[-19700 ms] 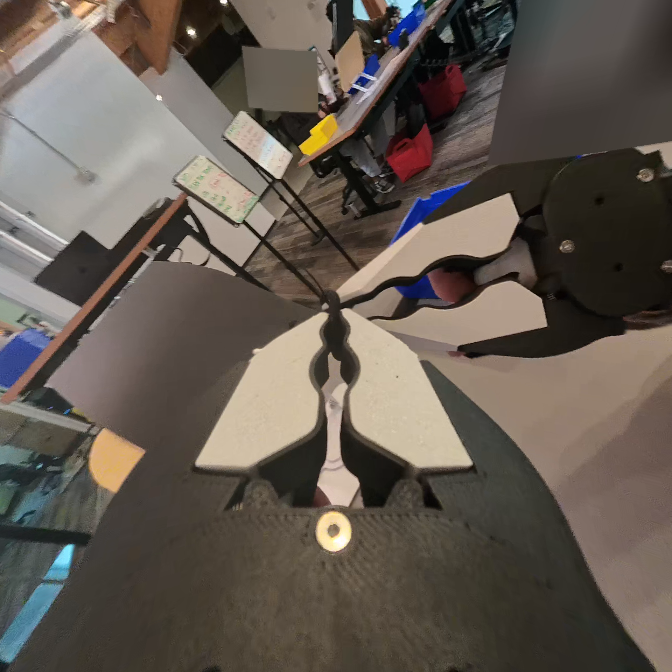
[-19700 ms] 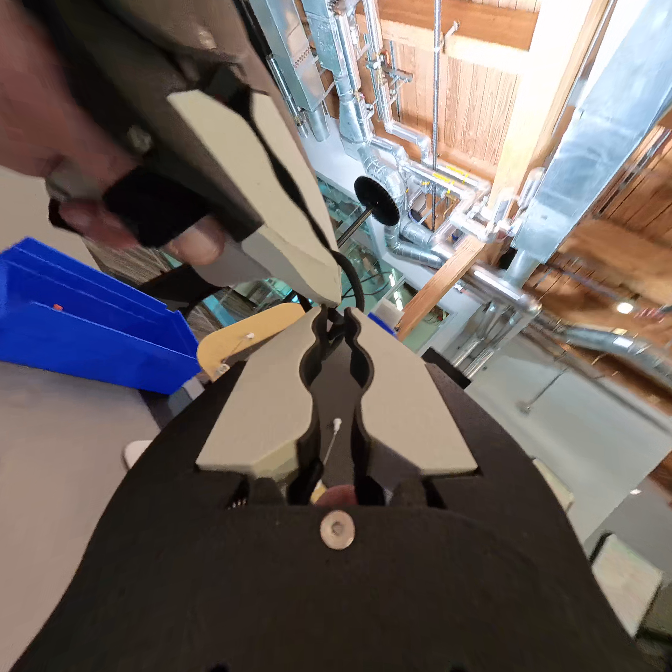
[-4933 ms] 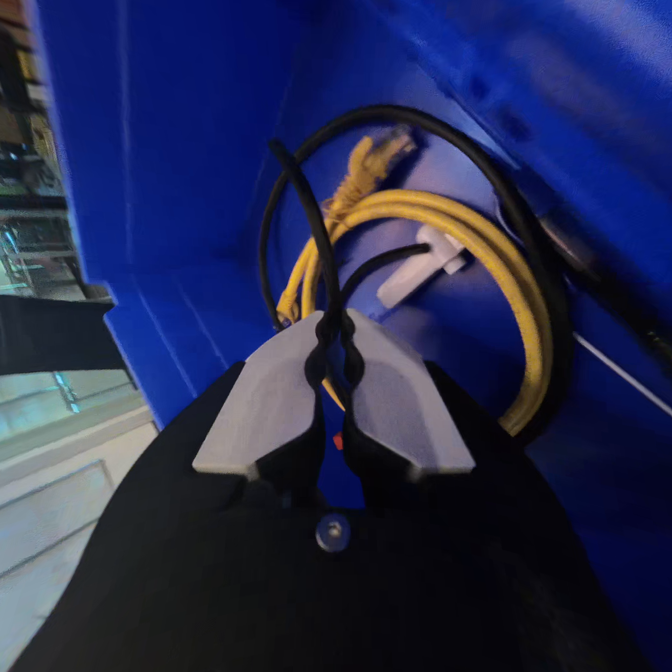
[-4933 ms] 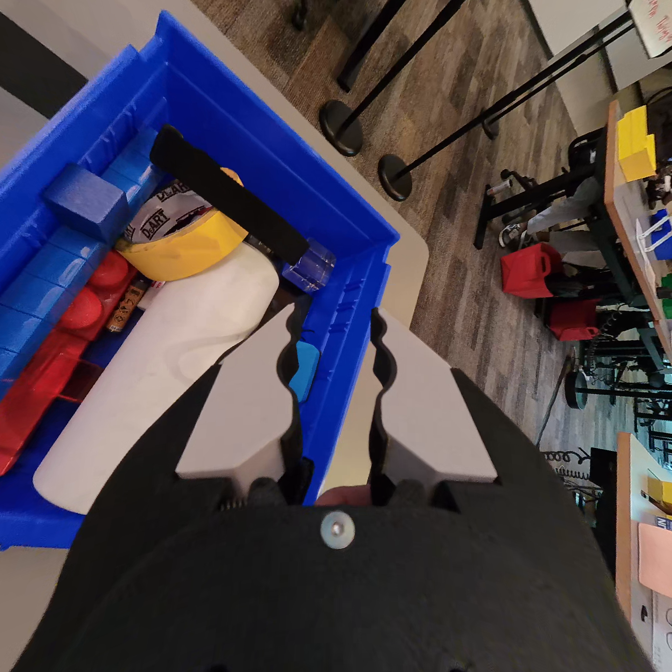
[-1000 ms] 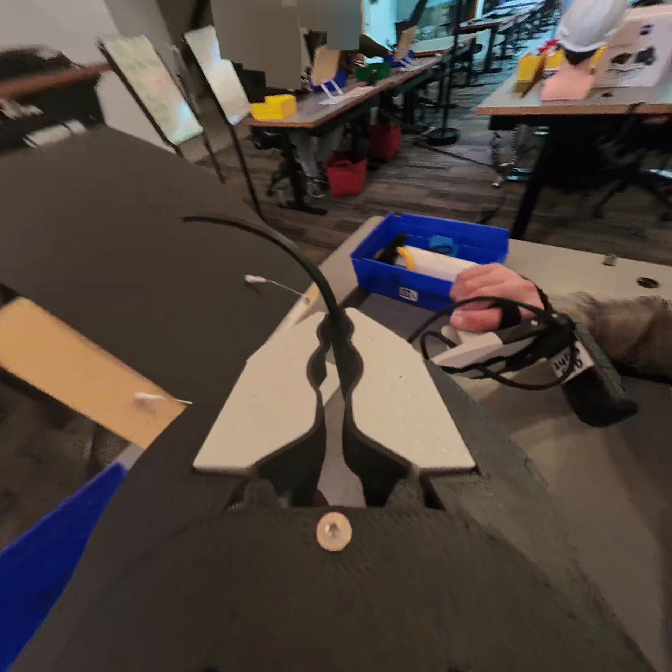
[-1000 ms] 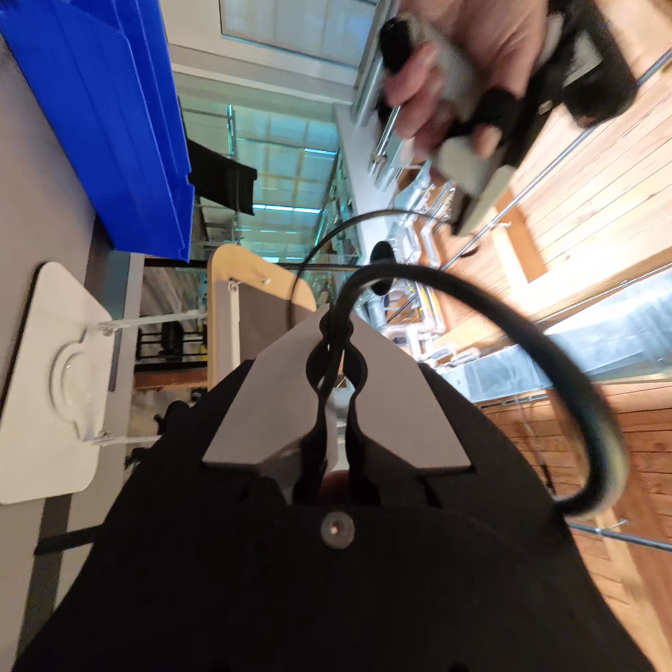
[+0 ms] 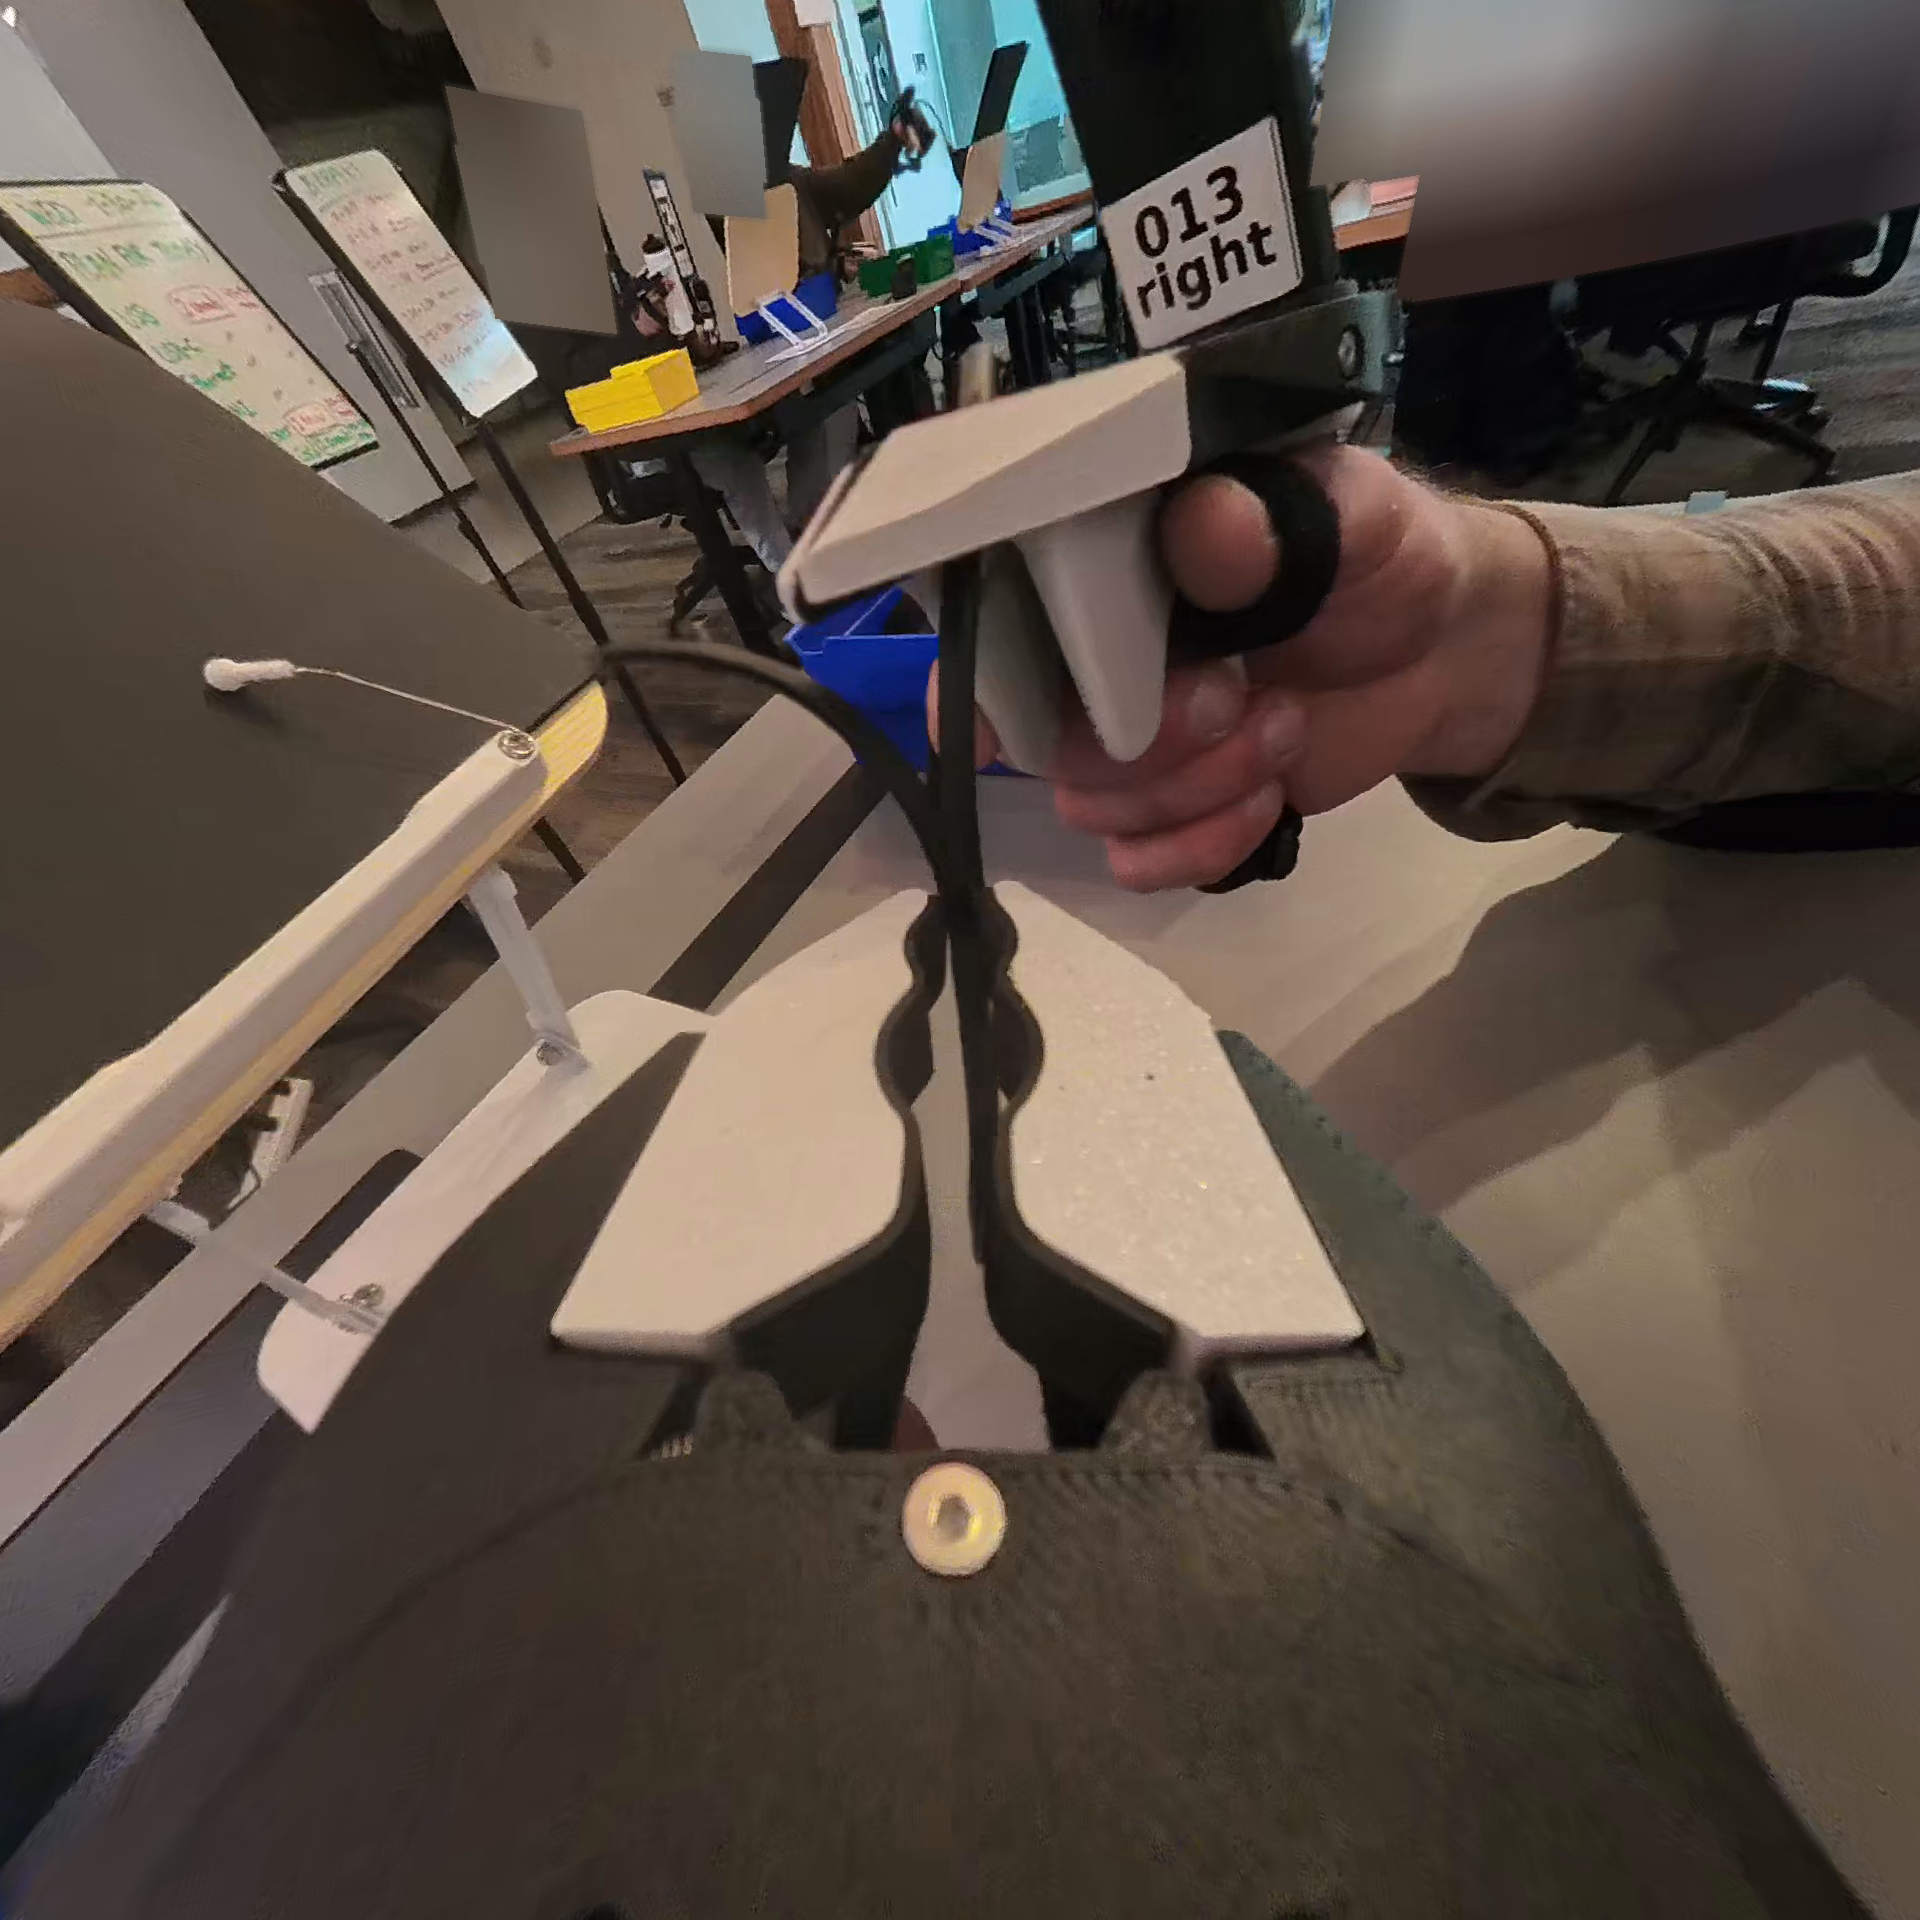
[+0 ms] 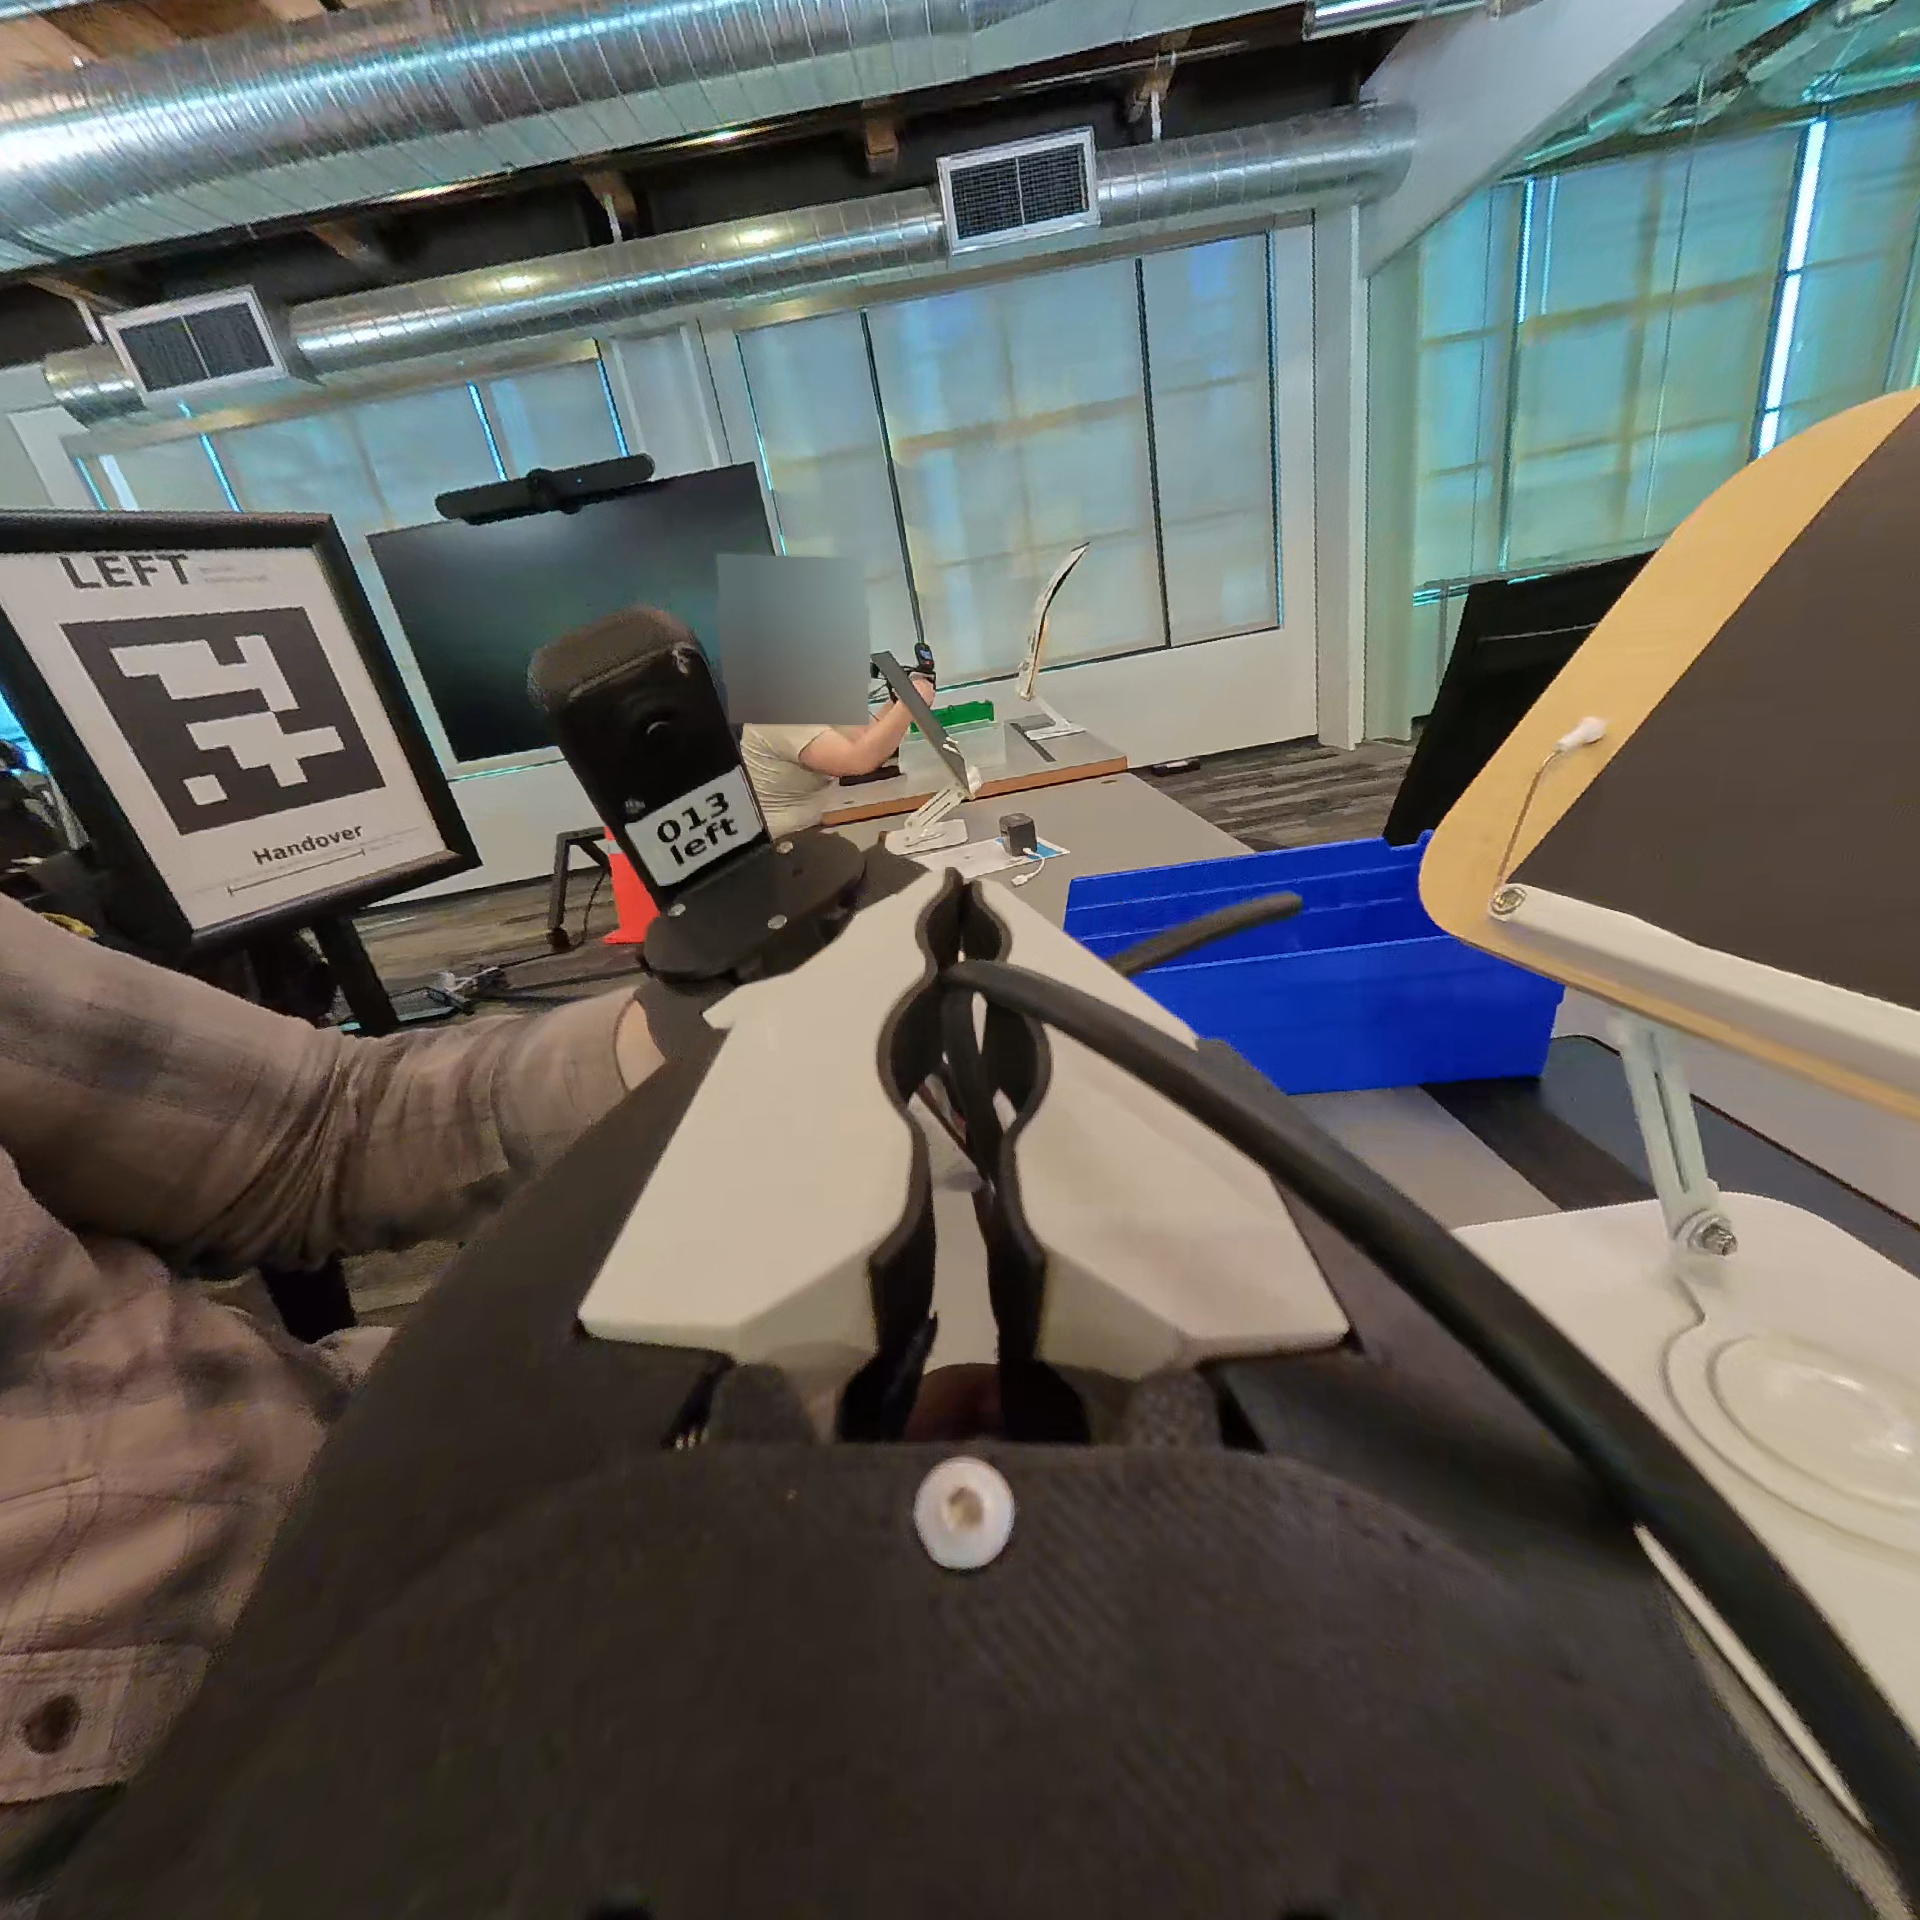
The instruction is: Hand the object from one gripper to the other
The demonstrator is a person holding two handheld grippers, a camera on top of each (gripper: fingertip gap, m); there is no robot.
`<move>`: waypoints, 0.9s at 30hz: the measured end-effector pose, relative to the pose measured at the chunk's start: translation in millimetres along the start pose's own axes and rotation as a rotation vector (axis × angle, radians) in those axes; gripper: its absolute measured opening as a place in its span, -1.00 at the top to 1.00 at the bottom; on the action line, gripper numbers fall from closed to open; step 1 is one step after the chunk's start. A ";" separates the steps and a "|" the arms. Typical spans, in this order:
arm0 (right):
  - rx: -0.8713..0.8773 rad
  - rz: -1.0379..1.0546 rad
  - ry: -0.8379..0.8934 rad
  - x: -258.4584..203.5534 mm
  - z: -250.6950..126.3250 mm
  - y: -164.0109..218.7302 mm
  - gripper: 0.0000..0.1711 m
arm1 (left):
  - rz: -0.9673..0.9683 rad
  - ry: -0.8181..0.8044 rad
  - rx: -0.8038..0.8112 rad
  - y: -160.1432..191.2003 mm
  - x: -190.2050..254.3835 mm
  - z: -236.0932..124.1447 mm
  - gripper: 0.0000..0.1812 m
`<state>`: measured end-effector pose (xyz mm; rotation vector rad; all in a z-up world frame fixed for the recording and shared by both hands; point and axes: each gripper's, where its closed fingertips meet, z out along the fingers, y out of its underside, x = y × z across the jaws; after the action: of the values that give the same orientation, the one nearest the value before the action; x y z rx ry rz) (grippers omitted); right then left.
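Left gripper (image 7: 961, 914) clamped on black cable (image 7: 956, 727), right gripper (image 8: 961, 914) now gripping it too, closer than before.

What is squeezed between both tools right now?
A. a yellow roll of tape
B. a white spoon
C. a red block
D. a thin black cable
D: the thin black cable runs through the closed fingers of the left tool and up into the right tool; the right wrist view also shows it pinched in its own closed fingers.

A grey table (image 8: 1382, 1138) carries a blue bin (image 8: 1320, 997) and a white stand base (image 8: 1766, 1340).
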<state>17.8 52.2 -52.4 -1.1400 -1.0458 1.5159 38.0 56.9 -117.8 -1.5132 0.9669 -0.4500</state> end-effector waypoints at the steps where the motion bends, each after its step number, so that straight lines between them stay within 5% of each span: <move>1: -0.003 0.011 -0.002 0.3 0.5 1.0 1.00 | -0.008 -0.004 0.012 -0.2 0.2 1.0 0.93; 15: -0.053 0.061 -0.011 -1.6 7.2 16.3 1.00 | -0.059 -0.026 0.021 8.0 9.9 14.7 0.94; 19: -0.194 0.098 -0.003 5.9 4.1 32.7 1.00 | -0.091 -0.093 -0.030 18.7 -3.6 8.8 0.95; 21: -0.339 0.104 -0.046 0.2 0.5 49.7 0.32 | -0.141 -0.111 -0.068 29.1 -11.0 5.6 0.95; 24: -0.515 0.035 -0.061 -4.7 -10.7 70.8 0.06 | -0.224 -0.149 -0.115 45.7 -23.7 0.7 0.95; 27: -0.675 -0.061 -0.108 -11.8 -28.8 89.2 0.05 | -0.341 -0.156 -0.146 63.0 -30.0 -1.8 0.95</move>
<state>31.0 25.7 -142.1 -1.4651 -1.7263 1.2087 -0.3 83.6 -169.8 -1.8273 0.6314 -0.5027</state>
